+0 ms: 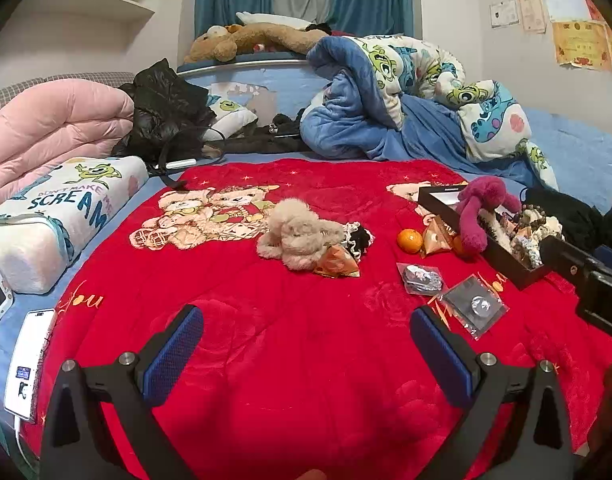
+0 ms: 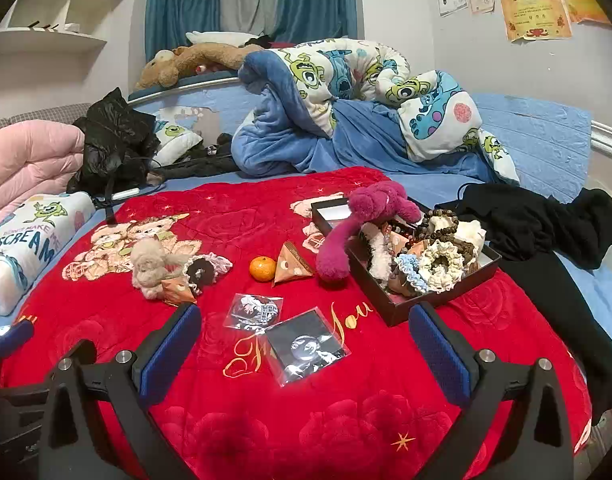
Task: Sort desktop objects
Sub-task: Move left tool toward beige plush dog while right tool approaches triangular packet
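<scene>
Here both grippers, left gripper (image 1: 306,356) and right gripper (image 2: 306,354), gape wide, empty; two bagged items (image 2: 306,346), perhaps badges, lie between the right fingers (image 2: 440,350).

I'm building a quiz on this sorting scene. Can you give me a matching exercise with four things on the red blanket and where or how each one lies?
Things:
1. magenta plush toy
2. orange
3. beige plush toy
4. scrunchies

Places:
A. inside the black box
B. draped over the box's rim
C. bare on the blanket, beside a triangular packet
D. far left of the group, by a black-and-pink scrunchie

Pairs: 1-B, 2-C, 3-D, 4-A
</scene>
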`<state>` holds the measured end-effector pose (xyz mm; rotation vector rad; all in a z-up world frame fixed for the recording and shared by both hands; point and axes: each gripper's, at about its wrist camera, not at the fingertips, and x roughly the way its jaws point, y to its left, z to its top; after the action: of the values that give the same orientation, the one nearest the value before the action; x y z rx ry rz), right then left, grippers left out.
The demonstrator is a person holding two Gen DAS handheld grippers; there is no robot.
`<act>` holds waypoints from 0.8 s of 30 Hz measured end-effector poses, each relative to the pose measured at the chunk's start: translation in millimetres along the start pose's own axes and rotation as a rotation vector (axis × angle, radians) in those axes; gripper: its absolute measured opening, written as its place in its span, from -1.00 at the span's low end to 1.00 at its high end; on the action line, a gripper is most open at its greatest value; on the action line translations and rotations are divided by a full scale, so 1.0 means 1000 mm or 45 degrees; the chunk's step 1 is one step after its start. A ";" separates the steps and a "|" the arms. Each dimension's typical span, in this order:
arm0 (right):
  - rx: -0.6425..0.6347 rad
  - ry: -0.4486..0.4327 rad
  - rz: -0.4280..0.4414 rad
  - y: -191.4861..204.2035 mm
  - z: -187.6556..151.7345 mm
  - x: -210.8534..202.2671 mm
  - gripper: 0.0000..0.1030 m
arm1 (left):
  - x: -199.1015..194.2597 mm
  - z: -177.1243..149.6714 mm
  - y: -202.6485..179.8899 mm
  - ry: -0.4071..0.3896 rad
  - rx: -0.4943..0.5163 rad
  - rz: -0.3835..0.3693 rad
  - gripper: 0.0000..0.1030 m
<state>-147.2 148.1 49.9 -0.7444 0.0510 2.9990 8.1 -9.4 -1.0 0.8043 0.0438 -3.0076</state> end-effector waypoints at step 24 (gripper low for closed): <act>0.025 -0.004 0.058 0.000 -0.002 0.000 1.00 | 0.015 -0.003 0.008 0.055 -0.036 0.029 1.00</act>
<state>-146.6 148.4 47.9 -0.7461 0.0983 3.0380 -3.1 -18.1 -11.3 0.8609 0.0769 -2.9613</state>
